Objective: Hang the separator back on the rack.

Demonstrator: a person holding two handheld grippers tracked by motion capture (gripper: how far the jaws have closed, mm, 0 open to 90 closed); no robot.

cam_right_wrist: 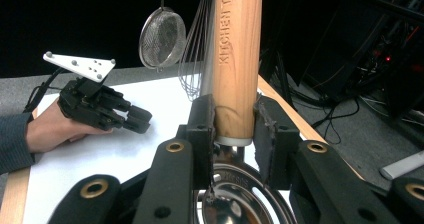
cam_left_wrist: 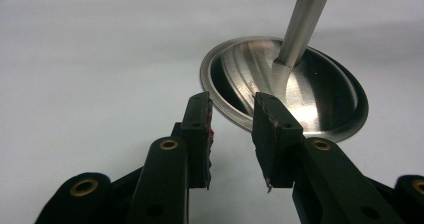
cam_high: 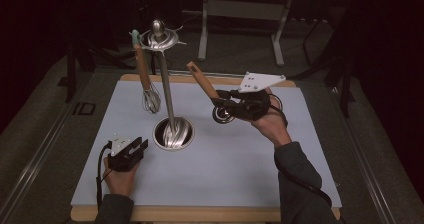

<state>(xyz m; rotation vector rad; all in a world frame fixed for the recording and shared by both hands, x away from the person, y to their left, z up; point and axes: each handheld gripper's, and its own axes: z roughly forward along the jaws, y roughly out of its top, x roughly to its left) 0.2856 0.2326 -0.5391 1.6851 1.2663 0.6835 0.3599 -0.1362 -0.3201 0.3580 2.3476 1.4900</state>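
Wooden and stamped with lettering, the handle of a utensil (cam_right_wrist: pixel 237 59) stands between the jaws of the right gripper (cam_right_wrist: pixel 235 129), which clamp it just above its metal collar; the right gripper view shows this grip up close, with a shiny steel bowl (cam_right_wrist: pixel 240 204) of the utensil below the jaws. From the high view the same utensil (cam_high: pixel 205 84) is a tilted stick, its wooden end pointing up and away toward the far edge of the white mat (cam_high: pixel 210 174), its round metal head beside the right gripper (cam_high: pixel 227 106), held above the mat.

A hanging strainer (cam_right_wrist: pixel 162 36) shows in the right gripper view next to the whisk (cam_right_wrist: pixel 197 49); in the high view the whisk (cam_high: pixel 149 96) dangles from the ring of the steel stand (cam_high: pixel 167 84).

In the left gripper view the left gripper (cam_left_wrist: pixel 232 134) has its jaws partly apart with nothing between them, pointed at the rim of the stand's dished base (cam_left_wrist: pixel 300 84). The high view places it (cam_high: pixel 131 151) low on the mat, just left of the base.

Open mat lies in front of the base and between the two hands. The right hand (cam_high: pixel 272 124) is near the mat's right edge; the stand's pole and hanging whisk crowd the far left.
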